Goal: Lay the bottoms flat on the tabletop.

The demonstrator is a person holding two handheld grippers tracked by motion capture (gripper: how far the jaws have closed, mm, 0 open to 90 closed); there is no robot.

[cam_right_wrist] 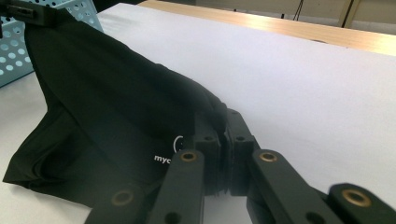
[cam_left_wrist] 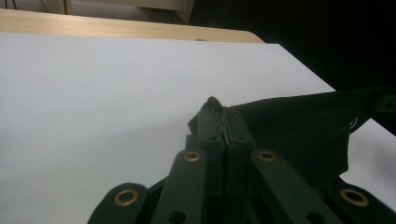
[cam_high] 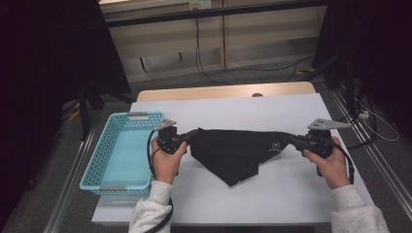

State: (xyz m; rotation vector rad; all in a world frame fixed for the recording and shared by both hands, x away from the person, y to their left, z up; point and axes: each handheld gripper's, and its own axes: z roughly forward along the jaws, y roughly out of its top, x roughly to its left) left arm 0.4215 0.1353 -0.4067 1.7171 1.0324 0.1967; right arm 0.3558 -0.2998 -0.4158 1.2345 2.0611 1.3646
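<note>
A black garment with a small white logo hangs stretched between both grippers over the white table sheet. My left gripper is shut on the garment's left corner, seen up close as black cloth pinched at my left gripper. My right gripper is shut on the right corner, and in the right gripper view the garment runs from my right gripper toward the other gripper at the top left. The garment's lower point droops onto the sheet.
A light blue perforated basket stands at the table's left edge, next to the left hand; its corner shows in the right gripper view. A wooden table strip runs along the far side. Cables lie on the floor beyond.
</note>
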